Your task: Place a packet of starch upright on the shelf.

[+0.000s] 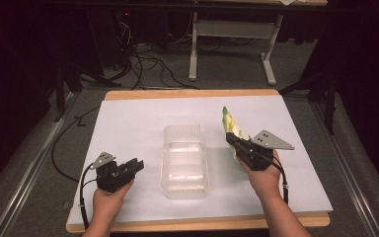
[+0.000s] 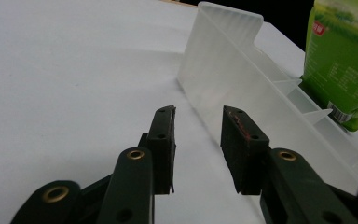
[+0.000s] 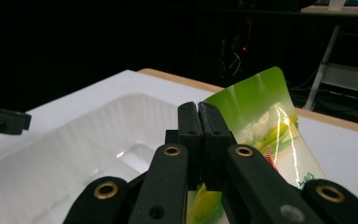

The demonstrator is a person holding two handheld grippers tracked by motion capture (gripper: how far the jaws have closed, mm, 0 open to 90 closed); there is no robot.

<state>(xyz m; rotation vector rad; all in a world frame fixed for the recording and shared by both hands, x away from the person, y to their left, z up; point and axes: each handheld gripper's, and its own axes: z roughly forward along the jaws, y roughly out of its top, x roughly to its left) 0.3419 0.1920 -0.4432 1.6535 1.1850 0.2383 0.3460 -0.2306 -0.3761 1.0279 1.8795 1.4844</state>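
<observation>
High view: green-and-yellow pouch (image 1: 231, 127) sits right of the clear plastic tray (image 1: 184, 160), held up off the white table (image 1: 128, 123), tilted, top edge pointing away from the person. Print too small to read here. Right gripper (image 1: 233, 140) is clamped on the pouch's lower part, with the person's hand behind it. Left gripper (image 1: 137, 164) is low over the table, just left of the tray, jaws parted, holding nothing.

Left gripper view: jaws about half open with a clear gap; only bare table between the fingers (image 2: 162, 140). Nothing pinched. Frosted tray wall (image 2: 223, 79) runs just beside the right-hand jaw, apart from it. Pouch (image 2: 340, 56) hangs beyond the tray: green, red logo patch near the top, block of small white text, barcode at the bottom. None of it is legible.

Right gripper view: jaws pressed together on the pouch (image 3: 261, 121), glossy lime green with a pale yellow plant graphic, and some red and white lettering I can't read. Tray (image 3: 98, 140) lies below and to the left.
</observation>
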